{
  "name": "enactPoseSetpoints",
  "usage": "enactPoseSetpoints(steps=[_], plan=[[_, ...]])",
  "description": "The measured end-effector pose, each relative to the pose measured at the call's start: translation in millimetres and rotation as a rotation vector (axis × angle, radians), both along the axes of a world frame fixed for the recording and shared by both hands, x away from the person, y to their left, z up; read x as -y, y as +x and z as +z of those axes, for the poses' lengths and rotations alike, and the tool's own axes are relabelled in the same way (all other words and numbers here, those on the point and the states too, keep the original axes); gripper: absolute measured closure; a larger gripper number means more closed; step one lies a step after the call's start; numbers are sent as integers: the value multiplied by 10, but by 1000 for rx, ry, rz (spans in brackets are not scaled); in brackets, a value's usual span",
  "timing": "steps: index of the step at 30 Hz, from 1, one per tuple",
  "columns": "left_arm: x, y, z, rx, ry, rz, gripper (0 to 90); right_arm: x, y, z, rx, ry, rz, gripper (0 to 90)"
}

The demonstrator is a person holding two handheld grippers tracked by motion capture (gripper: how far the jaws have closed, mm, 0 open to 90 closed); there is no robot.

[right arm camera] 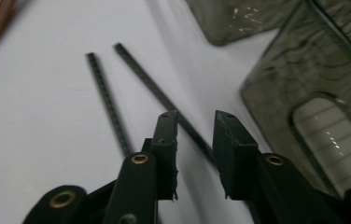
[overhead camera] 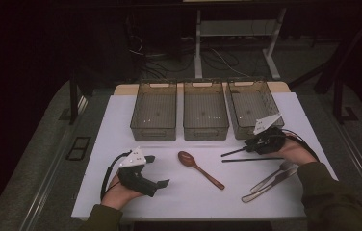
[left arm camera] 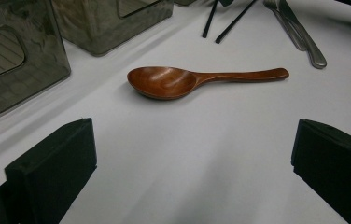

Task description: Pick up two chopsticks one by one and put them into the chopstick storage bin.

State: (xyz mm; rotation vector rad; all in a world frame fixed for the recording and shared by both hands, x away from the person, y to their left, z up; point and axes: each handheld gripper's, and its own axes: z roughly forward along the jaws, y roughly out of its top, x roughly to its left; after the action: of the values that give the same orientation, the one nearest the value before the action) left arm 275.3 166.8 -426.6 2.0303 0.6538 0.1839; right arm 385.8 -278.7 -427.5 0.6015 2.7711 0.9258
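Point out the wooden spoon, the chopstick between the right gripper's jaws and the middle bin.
wooden spoon (left arm camera: 164, 81), left gripper view, on its bowl.
chopstick (right arm camera: 152, 86), right gripper view, on its shaft ahead of the jaws.
middle bin (overhead camera: 205, 133), high view, on its near wall.

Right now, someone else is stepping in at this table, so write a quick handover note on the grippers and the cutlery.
Left gripper: open, idle on the table, facing the spoon.
Right gripper: jaws apart, straddling one chopstick without pinching it; the other chopstick lies beside it.
Fork and knife lie near the right forearm.
Done: nothing sorted; all three bins look empty.
Left: probably grip the chopsticks first, then move spoon, fork and knife to the bins.
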Motion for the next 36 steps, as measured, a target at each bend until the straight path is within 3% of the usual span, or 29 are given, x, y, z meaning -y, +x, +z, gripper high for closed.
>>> enactPoseSetpoints(steps=[7,12,15,22,36], plan=[[-1,-1,-2,-2,0,0,0,-10,125,-116,-18,-1,17,632],[-1,-1,-3,-3,0,1,0,15,149,-147,-33,3,37,668],[0,-5,-1,-4,2,0,0,9,135,-144,-42,2,42,729],[-4,-6,-2,-4,1,1,0,20,108,-132,-64,3,46,761],[-4,-9,-2,-4,2,2,0,44,-21,-123,-60,0,45,800]])
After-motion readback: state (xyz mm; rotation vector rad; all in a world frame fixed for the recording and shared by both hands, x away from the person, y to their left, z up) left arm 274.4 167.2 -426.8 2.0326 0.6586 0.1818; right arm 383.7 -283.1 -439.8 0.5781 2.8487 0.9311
